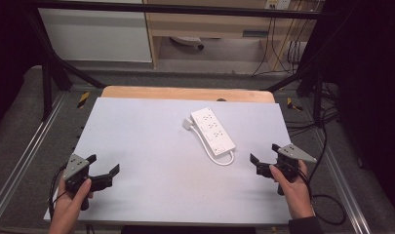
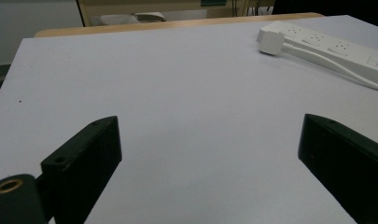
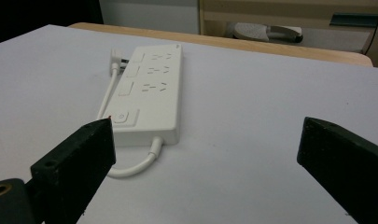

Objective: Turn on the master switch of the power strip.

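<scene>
Near the table's (image 1: 136,141) right edge, toward its middle, lies the white power strip (image 1: 212,129), its plug (image 1: 187,123) beside the far end and cord (image 1: 219,158) looped off the near end. Right gripper (image 1: 263,157) and left gripper (image 1: 105,167) both have jaws wide apart, holding nothing. Probably best to approach square across the strip's body (right one is closer). Plug prongs are hard to make out; the left gripper view crops the strip's end.

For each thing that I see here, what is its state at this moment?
power strip: lying flat on the table, sockets up, nothing plugged in.
plug: loose, resting beside the strip's far end.
cord: looped along the strip's side.
left gripper: open, holding nothing.
right gripper: open, holding nothing.
</scene>
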